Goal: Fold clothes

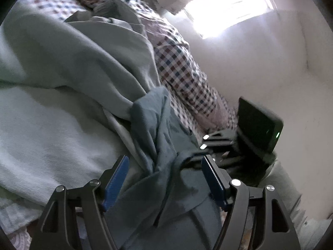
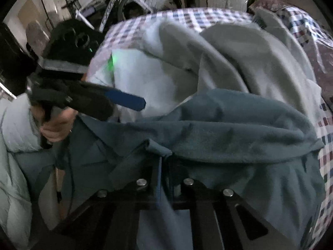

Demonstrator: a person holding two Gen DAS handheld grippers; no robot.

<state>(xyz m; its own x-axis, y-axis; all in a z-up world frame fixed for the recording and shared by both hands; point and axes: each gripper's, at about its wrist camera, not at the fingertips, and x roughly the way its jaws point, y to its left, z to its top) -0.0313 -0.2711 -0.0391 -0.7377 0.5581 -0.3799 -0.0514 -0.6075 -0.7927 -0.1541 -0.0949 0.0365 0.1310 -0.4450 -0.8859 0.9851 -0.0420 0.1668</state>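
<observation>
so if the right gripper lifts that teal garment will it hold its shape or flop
Likely flop: the teal garment lies in soft folds and drapes over the right gripper, pinched shut on it. Probably light, and a single pinch may leave most of it hanging.

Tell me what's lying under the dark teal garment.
Under the dark teal garment lies a pale grey-green garment, spread over a checkered bedsheet. The right gripper is clamped on the teal fabric. How far the pale garment extends beneath is covered.
</observation>
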